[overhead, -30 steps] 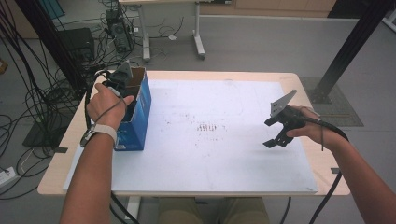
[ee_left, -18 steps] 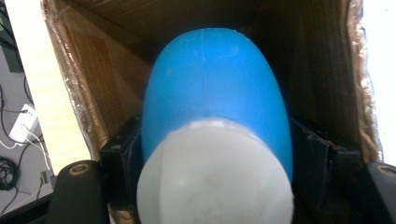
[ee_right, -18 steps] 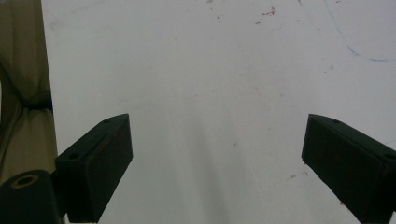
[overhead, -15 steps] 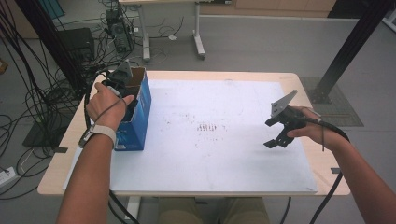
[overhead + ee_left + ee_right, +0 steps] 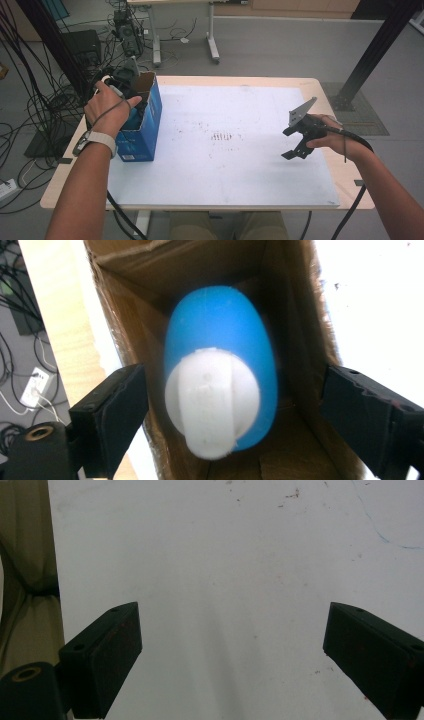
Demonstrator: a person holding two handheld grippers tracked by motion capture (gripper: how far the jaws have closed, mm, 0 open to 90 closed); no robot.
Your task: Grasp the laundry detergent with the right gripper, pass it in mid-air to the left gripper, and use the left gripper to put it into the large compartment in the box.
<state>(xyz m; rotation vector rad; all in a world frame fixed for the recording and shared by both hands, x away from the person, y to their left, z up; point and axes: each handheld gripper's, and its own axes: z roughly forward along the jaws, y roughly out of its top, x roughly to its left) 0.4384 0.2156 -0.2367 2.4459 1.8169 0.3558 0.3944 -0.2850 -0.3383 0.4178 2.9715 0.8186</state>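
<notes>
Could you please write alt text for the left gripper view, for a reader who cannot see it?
A blue bottle with a white cap stands inside an open cardboard box, seen from above. The left claw is open, its two black jaws apart on either side of the bottle without touching it. The white table shows beside the box.

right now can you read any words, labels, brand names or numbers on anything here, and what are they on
No text can be read.
blue cardboard box: pale print low on its near side, too small and blurred to read.
blue bottle with the white cap, inside the box: no print shows on it.
white mat: reddish-brown specks and faint pen marks, no letters or numbers.
</notes>
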